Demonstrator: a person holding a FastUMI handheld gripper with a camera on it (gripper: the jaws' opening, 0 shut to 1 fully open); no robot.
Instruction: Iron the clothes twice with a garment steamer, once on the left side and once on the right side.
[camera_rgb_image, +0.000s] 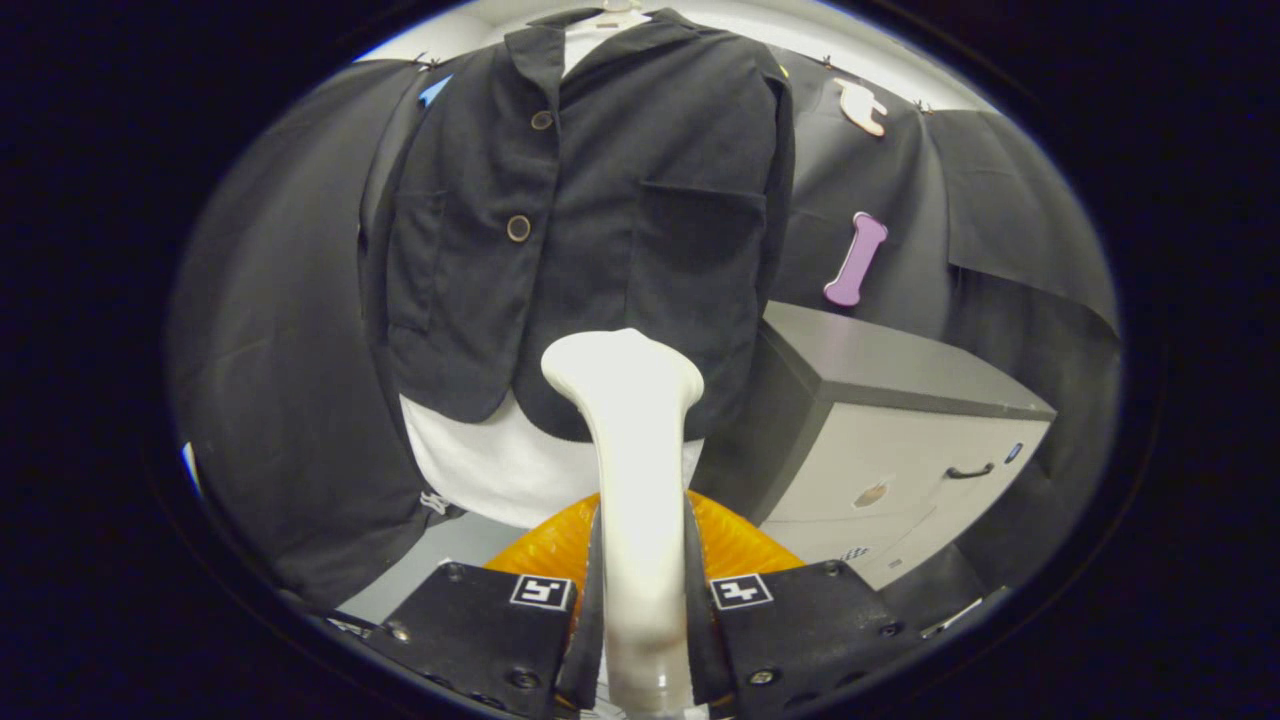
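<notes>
The jaws pinch the steamer (640, 480) by its handle, one finger pressed on each side, so the gripper (640, 640) carries it upright with the broad head pointing forward at the clothes. The head sits just in front of the jacket (600, 220) at its lower hem, near the middle and slightly toward the panel beside the cabinet (900, 420); I cannot tell whether it touches the cloth. The jacket hangs buttoned over a white shirt (490, 470) on a hanger against the booth wall, which keeps the front flat and open to a vertical pass. An orange object (740, 545) lies behind the steamer's neck, just ahead of the fingers; what it is I cannot tell. The cabinet's drawer is closed, contents hidden. Judging by the low head, a stroke is starting or ending.
</notes>
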